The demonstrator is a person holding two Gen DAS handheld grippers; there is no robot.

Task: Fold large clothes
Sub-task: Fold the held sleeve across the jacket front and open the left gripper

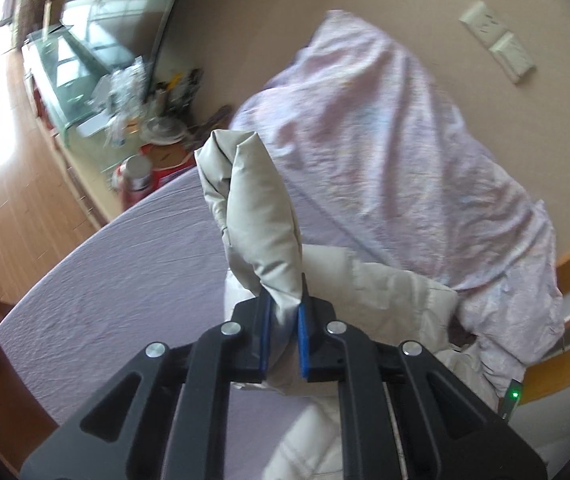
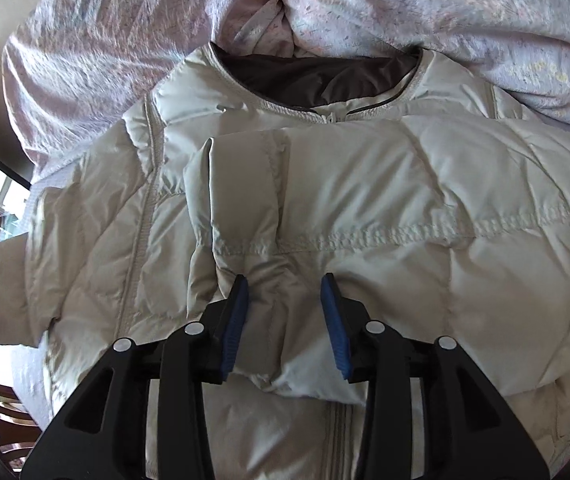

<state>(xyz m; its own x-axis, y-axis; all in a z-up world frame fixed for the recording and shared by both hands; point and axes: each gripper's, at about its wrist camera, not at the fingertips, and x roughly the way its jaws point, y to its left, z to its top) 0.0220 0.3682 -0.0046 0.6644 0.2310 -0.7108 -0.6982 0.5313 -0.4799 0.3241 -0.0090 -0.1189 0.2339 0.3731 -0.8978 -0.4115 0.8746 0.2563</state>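
- my left tool [image 1: 284, 312] is closed on a sleeve [image 1: 251, 208] of the puffer jacket [image 2: 325, 208]; the padded fabric is pinched between the two blue pads [image 1: 304, 344] and stands up beyond the fingertips.
- in the left wrist view the rest of the jacket lies bunched just past the tool, on the lilac bed sheet [image 1: 125, 300].
- my right tool [image 2: 285, 296] is open, its jaws spread apart, with the blue pads [image 2: 335, 328] on either side of a folded sleeve that lies across the jacket front. the pads do not pinch the fabric.
- the pale grey-white quilted jacket lies flat on the bed, front up, zip closed, with the collar [image 2: 317, 76] at the far side showing dark lining.
- a crumpled floral quilt [image 2: 445, 12] sits beyond the collar, touching the jacket's shoulders.
- in the left wrist view the same quilt is piled against the beige wall [image 1: 253, 12], near the wall switches [image 1: 497, 40].
- a cluttered glass tabletop [image 1: 69, 76] stands past the bed's corner, with a red flask [image 1: 133, 176] in front of it.
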